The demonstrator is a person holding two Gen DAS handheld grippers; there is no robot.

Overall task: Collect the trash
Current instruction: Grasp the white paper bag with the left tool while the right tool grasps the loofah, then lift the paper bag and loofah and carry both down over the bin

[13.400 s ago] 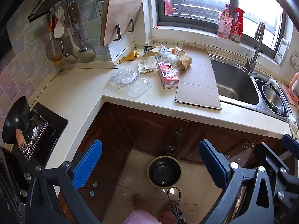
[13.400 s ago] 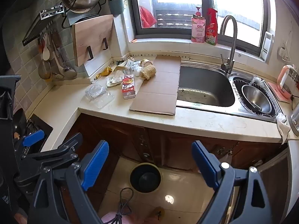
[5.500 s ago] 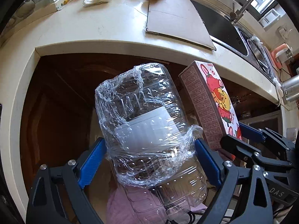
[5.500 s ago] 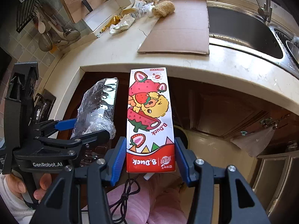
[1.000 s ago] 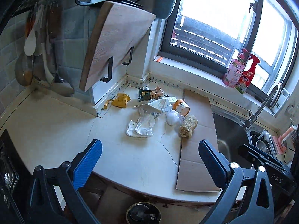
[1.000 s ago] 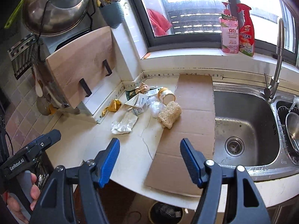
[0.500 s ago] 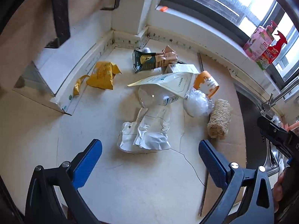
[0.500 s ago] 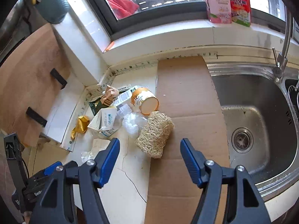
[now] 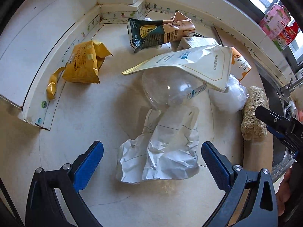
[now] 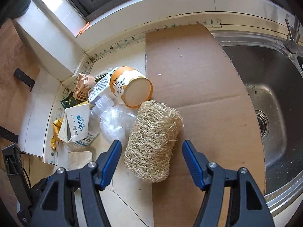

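Background stuff only: pale stone countertop (image 9: 79,117) with a thin crack running across it, meeting a white tiled backsplash corner (image 9: 117,1) that has little decals along the trim. A flat sheet of brown cardboard (image 10: 191,71) lies on the counter with one edge hanging over the stainless sink (image 10: 274,98), drain (image 10: 262,124) visible at the bottom of the basin. Faucet base (image 10: 292,37) sits at the back rim. Up on the window sill (image 10: 151,5) there's a pink soap pouch (image 9: 274,22) beside a red bottle (image 9: 289,35). Wooden cutting board (image 10: 9,71) leans at the far left.
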